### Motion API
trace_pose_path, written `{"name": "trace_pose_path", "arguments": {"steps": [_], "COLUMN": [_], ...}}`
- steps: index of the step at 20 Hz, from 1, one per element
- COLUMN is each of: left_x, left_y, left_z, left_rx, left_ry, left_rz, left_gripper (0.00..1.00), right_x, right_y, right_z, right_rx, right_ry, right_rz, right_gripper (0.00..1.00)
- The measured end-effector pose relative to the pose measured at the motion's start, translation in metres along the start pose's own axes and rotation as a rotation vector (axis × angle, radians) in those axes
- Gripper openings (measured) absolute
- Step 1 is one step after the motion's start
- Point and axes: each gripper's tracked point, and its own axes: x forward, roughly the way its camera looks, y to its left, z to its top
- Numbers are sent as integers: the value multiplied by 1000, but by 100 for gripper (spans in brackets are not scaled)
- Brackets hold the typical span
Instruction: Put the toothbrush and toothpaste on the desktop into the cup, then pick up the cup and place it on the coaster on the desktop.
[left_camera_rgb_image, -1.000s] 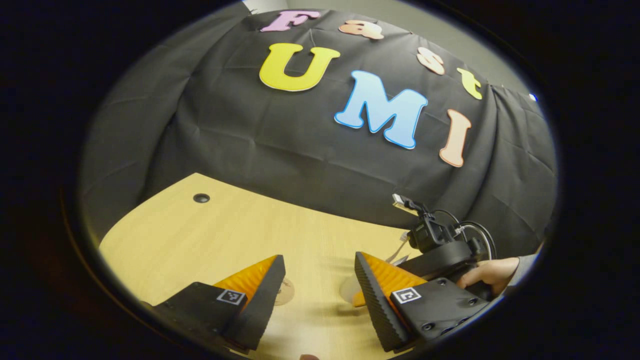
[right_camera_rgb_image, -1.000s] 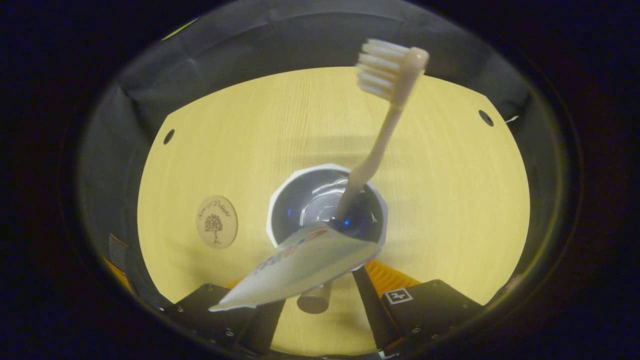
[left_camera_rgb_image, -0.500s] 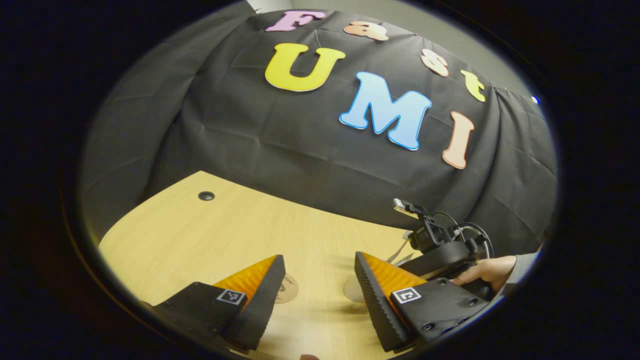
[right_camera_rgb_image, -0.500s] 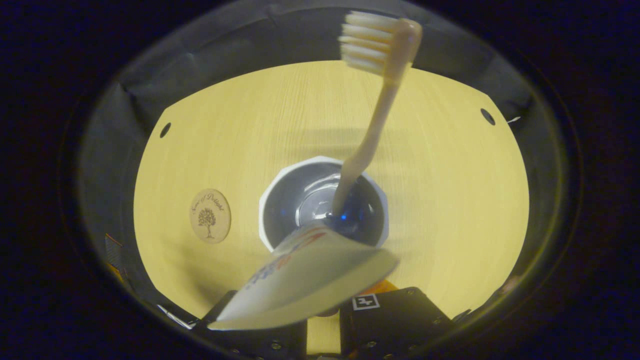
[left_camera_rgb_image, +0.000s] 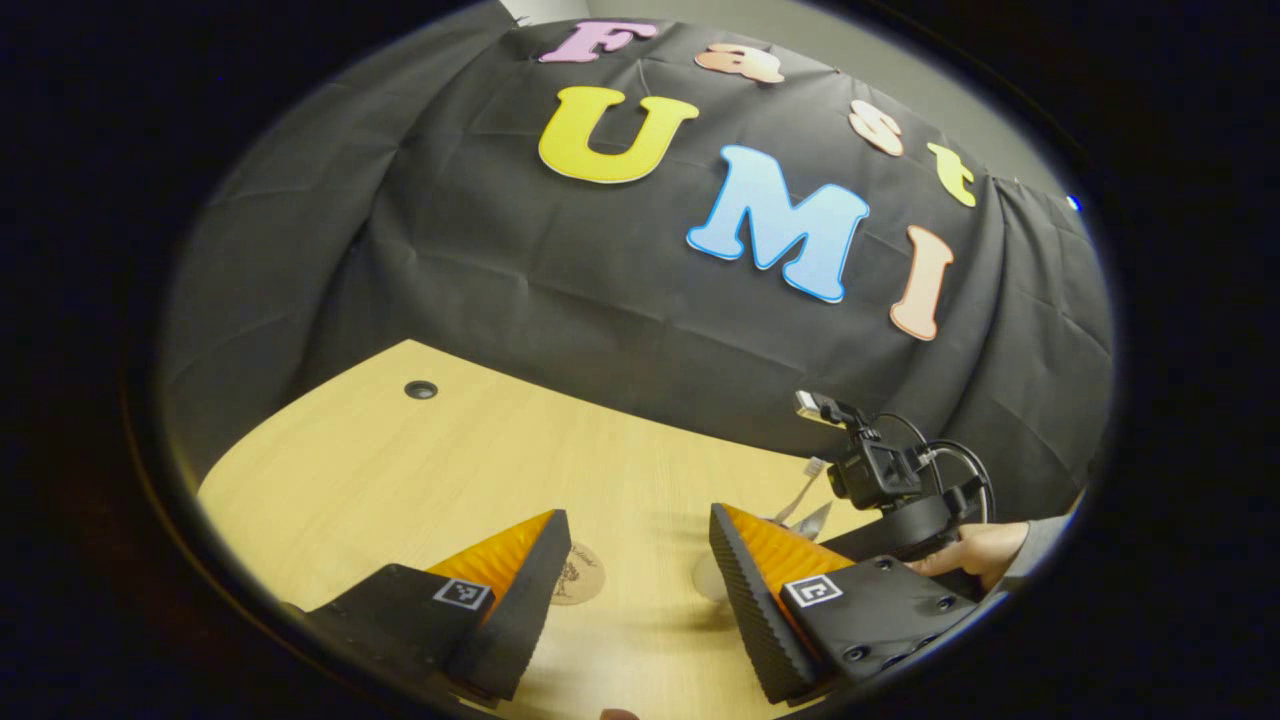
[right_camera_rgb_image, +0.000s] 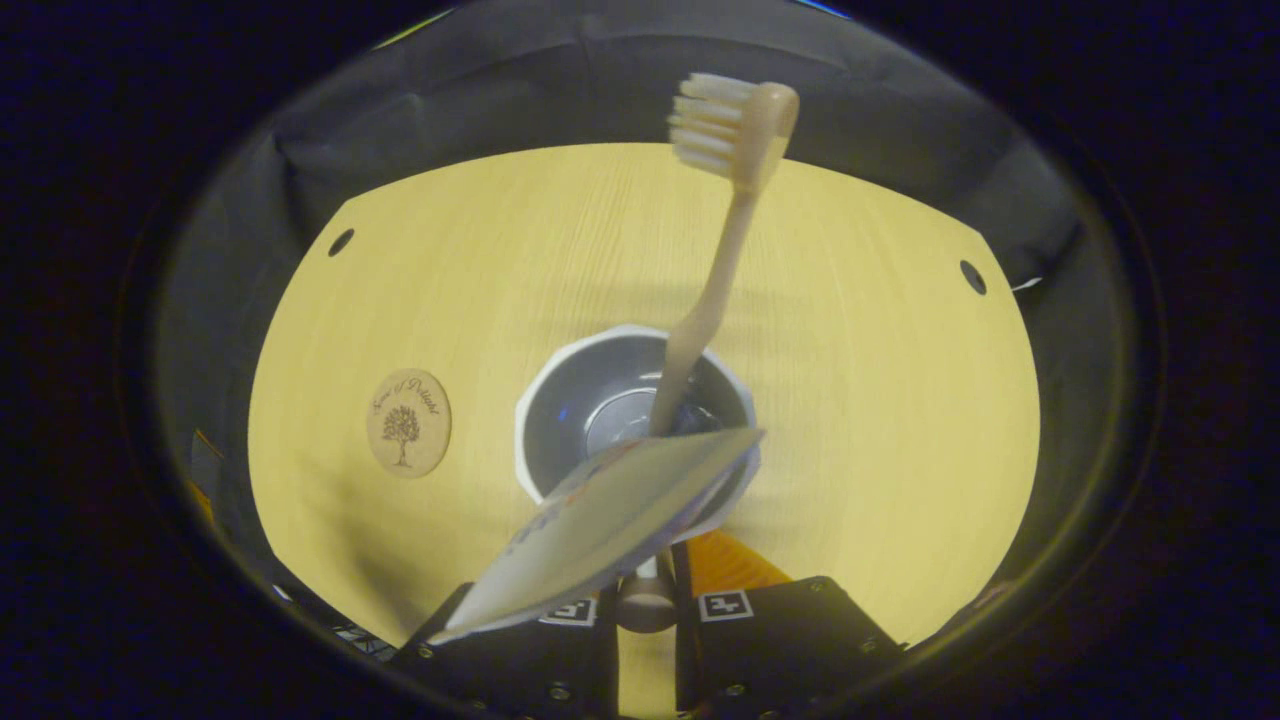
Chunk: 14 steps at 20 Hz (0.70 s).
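In the right gripper view I look straight down into a white cup (right_camera_rgb_image: 560, 375) with a dark inside. A beige toothbrush (right_camera_rgb_image: 712, 285) stands in it, bristles up, and a white toothpaste tube (right_camera_rgb_image: 600, 525) leans out over the near rim. My right gripper (right_camera_rgb_image: 648, 592) has its fingers drawn close on a rounded handle at the cup's near side. The round wooden coaster (right_camera_rgb_image: 408, 422) lies to the cup's left. In the left gripper view my left gripper (left_camera_rgb_image: 635, 560) hovers open over the desk, with the coaster (left_camera_rgb_image: 577, 574) between its fingers farther off.
The light wooden desk (right_camera_rgb_image: 880, 400) has small cable holes near its far corners (right_camera_rgb_image: 341, 242) (right_camera_rgb_image: 973, 277). Black cloth hangs behind it. In the left gripper view a hand (left_camera_rgb_image: 975, 550) holds the other gripper's body (left_camera_rgb_image: 885, 480) at the right.
My right gripper's fingers have come together from wide open to nearly touching at the cup's near side. The toothpaste tube has tipped further into the cup. The left gripper has hardly moved.
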Motion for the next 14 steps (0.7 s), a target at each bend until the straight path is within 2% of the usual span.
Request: {"name": "trace_pose_path", "arguments": {"steps": [8, 14], "left_x": [-12, -29], "left_y": [18, 39], "left_z": [5, 10], "left_rx": [-4, -20], "left_ry": [-11, -22], "left_rz": [23, 60], "left_gripper": [91, 91], "right_x": [-12, -19], "right_y": [18, 65], "right_z": [10, 20], "right_rx": [-62, -135], "right_ry": [-39, -57], "right_rz": [6, 51], "right_gripper": [26, 26]}}
